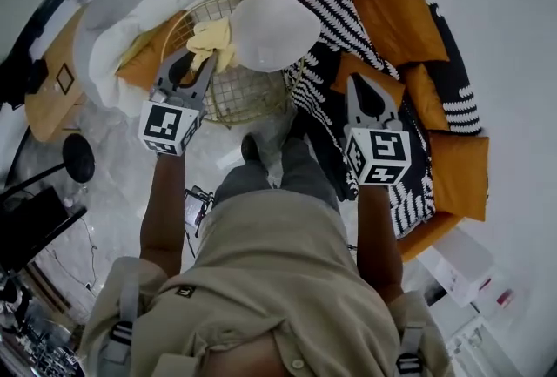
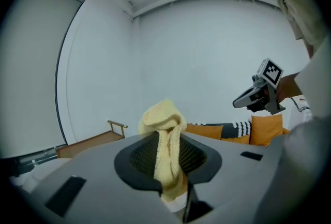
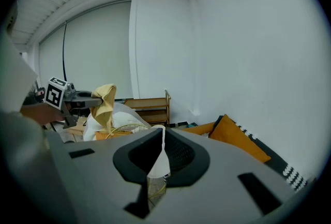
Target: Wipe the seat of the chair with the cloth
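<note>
Left gripper (image 1: 197,63) pinches the yellow cloth (image 1: 211,37) over the gold wire chair (image 1: 239,97), just left of a white round pad (image 1: 274,27). Right gripper (image 1: 359,88) is pressed together and empty, over the striped blanket (image 1: 331,10) at right.

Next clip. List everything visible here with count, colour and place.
cloth: one, pale yellow, pinched in the left gripper, over the chair.
chair: one, gold wire, centre, ahead of the person.
round pad: one, white, at the chair's far right rim.
cushions: several, orange, on the right.
striped fabric: black and white, among the cushions.
soft cover: one, white-grey, left of the chair.
shelf: one, wooden, by the far wall.
left gripper: grey, shut on the cloth.
right gripper: grey, shut, empty.
</note>
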### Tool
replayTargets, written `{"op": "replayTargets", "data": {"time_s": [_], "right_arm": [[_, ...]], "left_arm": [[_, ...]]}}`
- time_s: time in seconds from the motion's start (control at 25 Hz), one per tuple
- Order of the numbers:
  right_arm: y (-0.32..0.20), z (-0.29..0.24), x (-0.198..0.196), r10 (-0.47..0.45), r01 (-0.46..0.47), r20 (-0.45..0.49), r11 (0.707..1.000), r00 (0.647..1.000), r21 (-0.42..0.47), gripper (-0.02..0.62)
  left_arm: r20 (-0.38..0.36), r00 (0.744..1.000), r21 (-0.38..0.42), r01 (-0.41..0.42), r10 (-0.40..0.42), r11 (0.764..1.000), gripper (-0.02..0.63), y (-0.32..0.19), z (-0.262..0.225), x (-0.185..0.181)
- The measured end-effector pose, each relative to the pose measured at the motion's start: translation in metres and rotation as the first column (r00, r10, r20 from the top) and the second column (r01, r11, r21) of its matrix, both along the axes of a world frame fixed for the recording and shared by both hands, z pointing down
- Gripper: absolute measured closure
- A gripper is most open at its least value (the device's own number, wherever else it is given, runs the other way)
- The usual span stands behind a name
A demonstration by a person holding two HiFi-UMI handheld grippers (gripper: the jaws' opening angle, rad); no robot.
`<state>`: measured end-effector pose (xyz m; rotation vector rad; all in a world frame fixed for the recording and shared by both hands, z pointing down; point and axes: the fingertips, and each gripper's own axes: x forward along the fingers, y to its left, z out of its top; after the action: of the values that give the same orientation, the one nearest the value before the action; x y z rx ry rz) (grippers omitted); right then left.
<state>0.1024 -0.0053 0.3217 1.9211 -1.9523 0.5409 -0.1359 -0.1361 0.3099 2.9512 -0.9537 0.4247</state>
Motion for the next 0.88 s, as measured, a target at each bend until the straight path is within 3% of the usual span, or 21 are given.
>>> {"op": "replayTargets", "data": {"time_s": [0.32,0.6,0.88], "right_arm": [[-0.007,0.066,0.052,-0.013,0.016,0.027,0.992,1.000,-0.125,0.568],[0.007,0.133,0.098,0.019,-0.006,0.050,0.966,0.999,-0.257,0.568],[0.032,0.165,0.129,0.069,-0.051,0.041,0.940,0.997,-0.337,0.568]], "left_arm": [[0.093,0.991,-0.055,0.097,-0.092,0.994,0.517,-0.062,0.084,0.040],[0.225,0.968,-0.107,0.141,-0.114,0.984,0.517,-0.116,0.187,0.079],[0.319,0.940,-0.144,0.174,-0.121,0.974,0.517,-0.152,0.259,0.104]]}}
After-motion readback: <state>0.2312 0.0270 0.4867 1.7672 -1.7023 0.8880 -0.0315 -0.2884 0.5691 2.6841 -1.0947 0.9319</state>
